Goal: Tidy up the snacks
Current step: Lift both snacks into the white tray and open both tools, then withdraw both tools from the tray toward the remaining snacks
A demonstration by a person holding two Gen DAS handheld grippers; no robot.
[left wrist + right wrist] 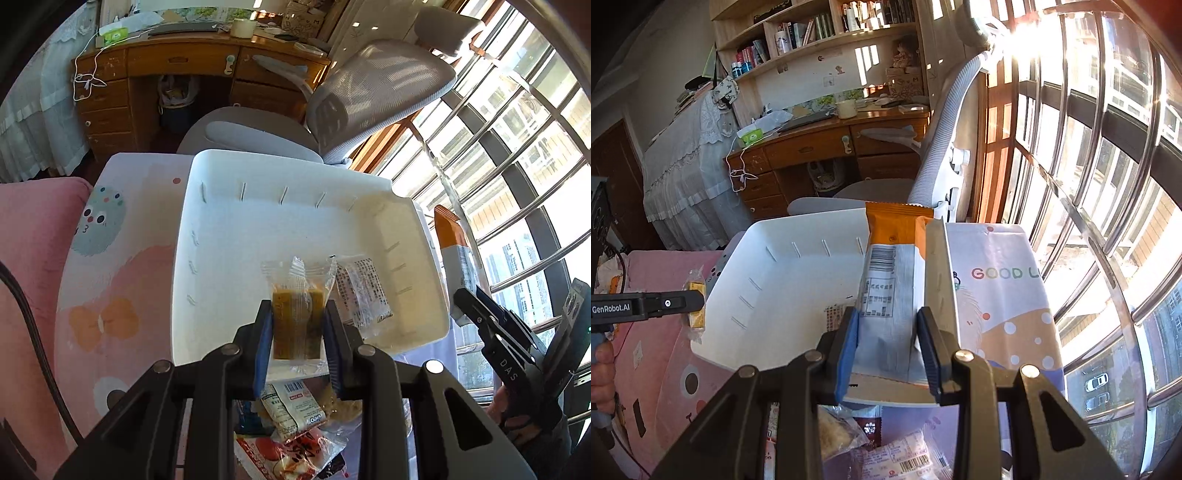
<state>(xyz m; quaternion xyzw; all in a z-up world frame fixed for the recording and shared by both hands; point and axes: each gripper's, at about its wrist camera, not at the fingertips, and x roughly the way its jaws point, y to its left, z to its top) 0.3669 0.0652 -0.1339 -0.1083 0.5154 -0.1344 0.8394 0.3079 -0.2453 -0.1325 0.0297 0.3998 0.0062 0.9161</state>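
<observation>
My left gripper (298, 317) is shut on a small clear packet with a brown bar (296, 322) and holds it over the near rim of the white bin (280, 218). One clear printed packet (360, 291) lies inside the bin. My right gripper (888, 325) is shut on a tall orange and white snack pouch (895, 266), upright above the bin's (783, 295) right side. In the right wrist view the left gripper (696, 300) comes in from the left with the brown bar (695, 306). The left wrist view shows the pouch (456, 258) and the right gripper (469, 299) at the right.
More snack packets (295, 410) lie in a pile on the patterned cloth (110, 280) below the grippers, also seen as a pile of packets (882, 450). A grey office chair (369, 92) and a wooden desk (177, 74) stand beyond the bin. Barred windows (1089, 184) run along the right.
</observation>
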